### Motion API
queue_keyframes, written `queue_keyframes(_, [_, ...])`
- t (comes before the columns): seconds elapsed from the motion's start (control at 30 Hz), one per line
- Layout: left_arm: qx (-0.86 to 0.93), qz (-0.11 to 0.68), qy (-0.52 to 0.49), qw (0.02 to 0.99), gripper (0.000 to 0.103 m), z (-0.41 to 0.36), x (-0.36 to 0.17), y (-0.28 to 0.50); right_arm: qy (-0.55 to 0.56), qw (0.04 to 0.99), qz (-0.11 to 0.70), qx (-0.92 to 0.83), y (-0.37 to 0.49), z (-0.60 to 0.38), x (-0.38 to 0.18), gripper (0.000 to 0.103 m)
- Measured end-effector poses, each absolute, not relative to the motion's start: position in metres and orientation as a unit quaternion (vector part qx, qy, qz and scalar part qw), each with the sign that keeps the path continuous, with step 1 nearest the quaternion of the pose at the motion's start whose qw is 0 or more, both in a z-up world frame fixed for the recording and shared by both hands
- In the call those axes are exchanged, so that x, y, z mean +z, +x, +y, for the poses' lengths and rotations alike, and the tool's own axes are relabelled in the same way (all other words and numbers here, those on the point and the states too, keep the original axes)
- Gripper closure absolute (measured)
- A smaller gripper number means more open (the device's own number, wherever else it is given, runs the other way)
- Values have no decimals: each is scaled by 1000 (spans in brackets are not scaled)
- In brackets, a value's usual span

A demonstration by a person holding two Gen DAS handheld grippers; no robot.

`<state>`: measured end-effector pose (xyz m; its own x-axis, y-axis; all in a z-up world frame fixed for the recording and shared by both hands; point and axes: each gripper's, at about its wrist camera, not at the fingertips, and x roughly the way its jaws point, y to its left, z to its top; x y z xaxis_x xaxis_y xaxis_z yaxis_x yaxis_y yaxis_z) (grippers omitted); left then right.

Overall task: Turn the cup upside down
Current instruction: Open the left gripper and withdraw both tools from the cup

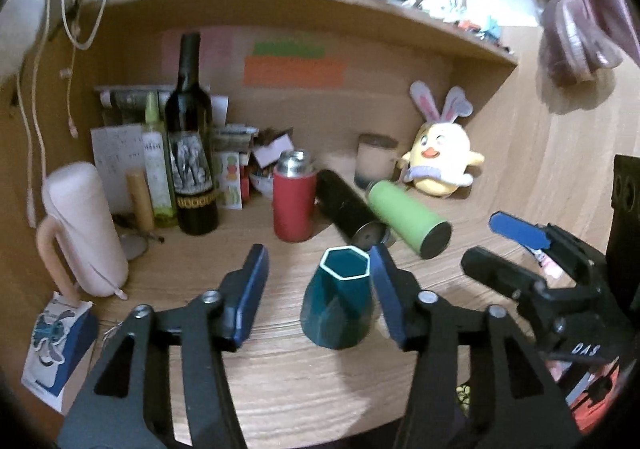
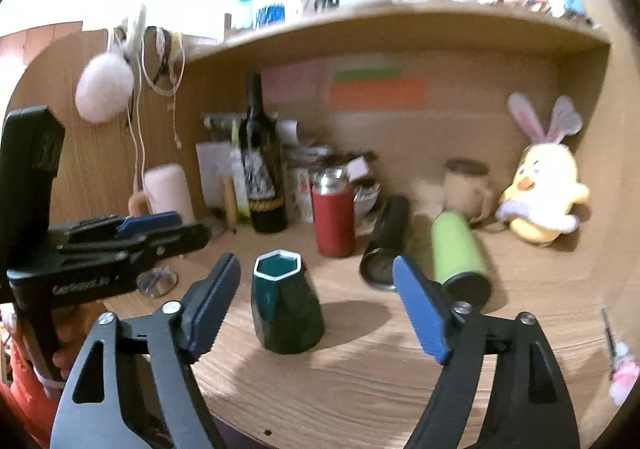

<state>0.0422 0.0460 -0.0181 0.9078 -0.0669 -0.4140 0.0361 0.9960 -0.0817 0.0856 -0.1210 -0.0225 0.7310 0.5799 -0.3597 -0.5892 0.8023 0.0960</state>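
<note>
A dark teal faceted cup (image 1: 340,305) with a white hexagonal rim stands upright on the wooden desk (image 1: 280,389), mouth up. In the left wrist view it sits between my open left gripper's (image 1: 320,269) fingers, close to the right finger. My right gripper (image 1: 496,245) shows at the right of that view, open and empty. In the right wrist view the cup (image 2: 286,309) stands between my open right gripper's (image 2: 316,281) fingers, nearer the left finger. My left gripper (image 2: 180,227) shows at the left there, apart from the cup.
Behind the cup stand a red flask (image 1: 294,197) and a wine bottle (image 1: 192,145). A black tube (image 1: 348,209) and a green tube (image 1: 408,217) lie on their sides. A yellow chick plush (image 1: 440,157), a mug (image 1: 376,159) and a pink case (image 1: 80,225) are around.
</note>
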Motion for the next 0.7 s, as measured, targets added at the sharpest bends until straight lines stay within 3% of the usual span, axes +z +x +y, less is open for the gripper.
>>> queue_keyframes(0.17, [-21, 187, -34, 982, 30, 36, -5, 18, -3, 942, 160, 296, 67, -140, -3, 14])
queue_keyframes(0.3, [-3, 166, -27, 986, 9, 27, 3, 0, 5, 949, 140, 281, 51, -157, 8, 0])
queue_keyframes(0.47, [17, 146, -19, 989, 1, 20, 9, -15, 11, 952, 134, 275, 41, -166, 13, 0])
queue_keyframes(0.7, [25, 141, -20, 989, 0, 17, 9, -24, 18, 953, 136, 269, 36, -171, 12, 0])
